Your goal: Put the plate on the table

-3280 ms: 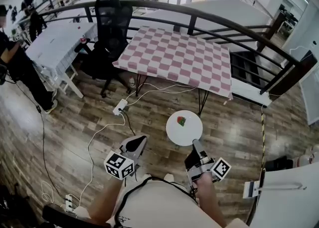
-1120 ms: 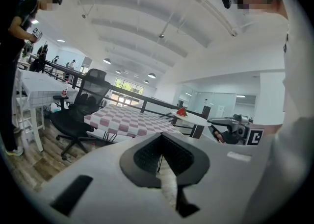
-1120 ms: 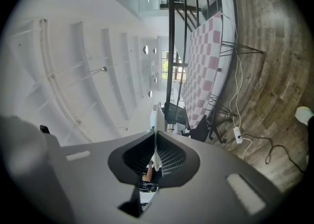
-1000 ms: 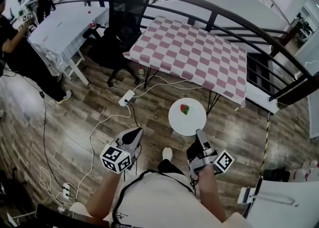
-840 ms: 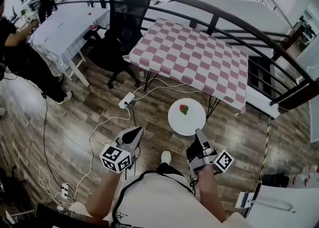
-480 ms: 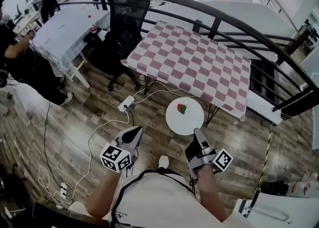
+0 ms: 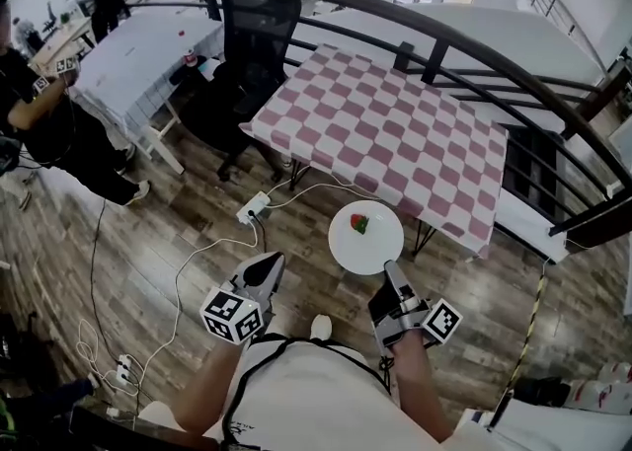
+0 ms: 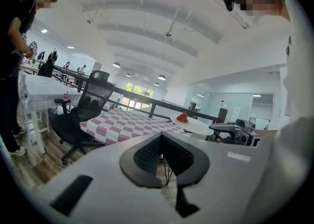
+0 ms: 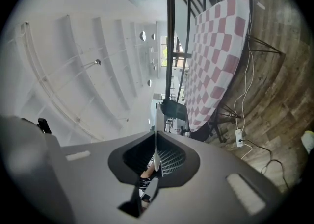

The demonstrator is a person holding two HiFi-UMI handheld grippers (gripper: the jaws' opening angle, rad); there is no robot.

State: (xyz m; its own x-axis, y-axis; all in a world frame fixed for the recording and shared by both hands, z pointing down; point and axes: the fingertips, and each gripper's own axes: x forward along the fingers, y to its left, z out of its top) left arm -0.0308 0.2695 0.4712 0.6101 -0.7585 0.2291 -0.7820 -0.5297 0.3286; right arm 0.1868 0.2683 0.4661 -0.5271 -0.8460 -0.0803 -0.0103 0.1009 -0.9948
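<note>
A white round plate [image 7: 367, 242] carries a small red and green piece of food [image 7: 358, 224]. My right gripper [image 7: 392, 268] is shut on the plate's near rim and holds it level above the wood floor, just in front of the table with the pink and white checked cloth [image 7: 385, 128]. In the right gripper view the plate [image 9: 155, 137] shows edge-on as a thin line clamped between the jaws of the right gripper [image 9: 155, 145]. My left gripper [image 7: 268, 263] is shut and holds nothing, to the left of the plate. From the left gripper [image 8: 161, 136] view I see the plate [image 8: 198, 126] at the right.
A black office chair [image 7: 249, 30] stands at the table's left corner. A dark railing [image 7: 464, 44] runs behind the table. White tables [image 7: 138, 54] and a person [image 7: 44, 123] are at the left. A power strip [image 7: 253, 207] and cables lie on the floor.
Both grippers and the plate have come closer to the checked table; the plate's far edge now lies near the table's front edge. The grip on the plate is unchanged.
</note>
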